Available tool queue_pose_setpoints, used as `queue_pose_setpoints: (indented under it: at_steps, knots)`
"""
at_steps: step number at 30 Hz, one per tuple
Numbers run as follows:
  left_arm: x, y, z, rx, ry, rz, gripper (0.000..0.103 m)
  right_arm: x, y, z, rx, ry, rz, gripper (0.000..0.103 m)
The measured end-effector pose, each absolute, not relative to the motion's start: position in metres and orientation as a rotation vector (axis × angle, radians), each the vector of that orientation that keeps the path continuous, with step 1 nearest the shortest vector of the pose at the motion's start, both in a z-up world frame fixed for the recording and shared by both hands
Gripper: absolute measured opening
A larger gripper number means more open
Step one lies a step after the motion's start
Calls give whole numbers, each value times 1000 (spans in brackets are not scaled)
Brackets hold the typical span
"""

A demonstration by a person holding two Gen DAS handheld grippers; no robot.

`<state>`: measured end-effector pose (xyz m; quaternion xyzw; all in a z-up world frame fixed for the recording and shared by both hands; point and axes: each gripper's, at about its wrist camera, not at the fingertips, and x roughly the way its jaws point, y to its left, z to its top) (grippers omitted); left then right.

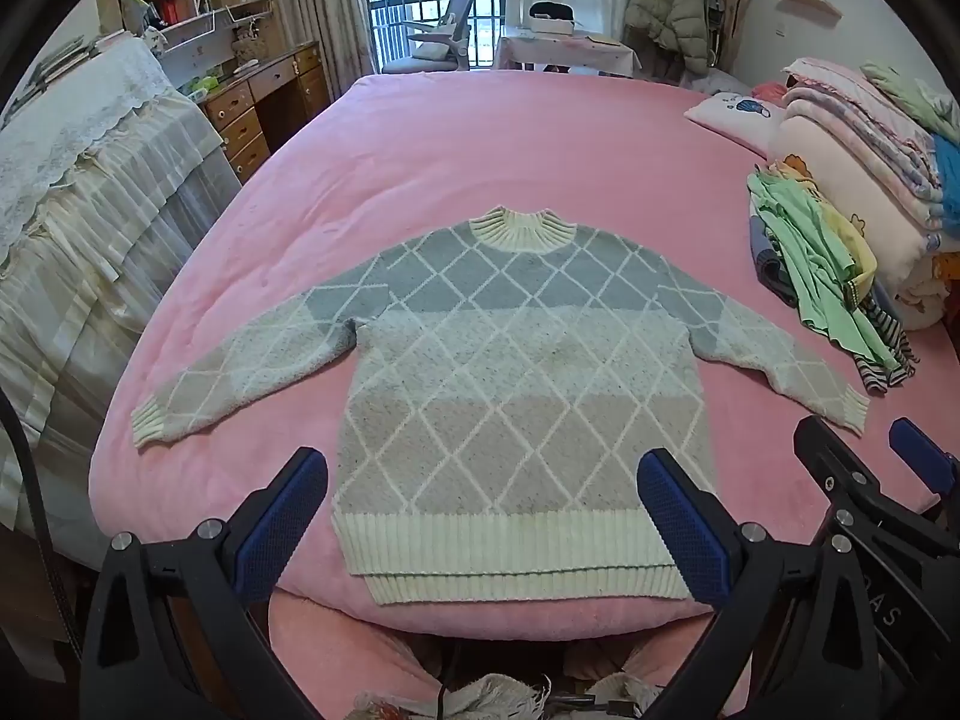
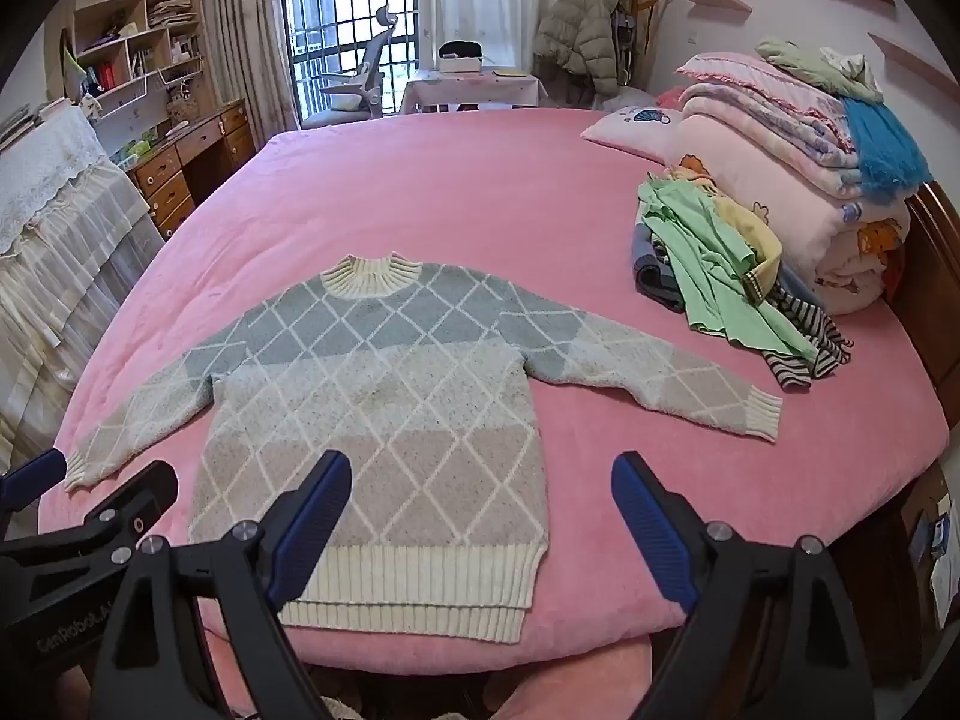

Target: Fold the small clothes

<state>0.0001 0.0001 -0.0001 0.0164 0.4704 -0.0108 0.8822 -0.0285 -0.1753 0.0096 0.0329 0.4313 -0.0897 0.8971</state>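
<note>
Blue-padded fingers of the left tool (image 1: 483, 516) and right tool (image 2: 480, 516) hang spread wide over the near edge of the bed (image 1: 480, 138), pinching nothing. Just beyond them a knitted diamond-pattern sweater (image 1: 510, 372) lies flat on the pink bedcover, cream hem at the near edge, sleeves stretched toward either side, collar pointing away. Toward the far right corner sits a heap of small clothes (image 2: 720, 276) against stacked blankets (image 2: 798, 138).
</note>
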Motion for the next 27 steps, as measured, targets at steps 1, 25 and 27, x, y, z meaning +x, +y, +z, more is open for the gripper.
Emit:
queue_pose_setpoints:
  at_steps: [1,25,27]
  knots:
    - [0,0,0,36,979,-21,103,-29,-176,9,74,891,-183,89]
    - [-3,2,-2,46,977,-16,103,-29,-172,8,63,910,-185,89]
    - [-3,4,-2,45,979,-14,103,-28,-173,8,63,913,-181,89]
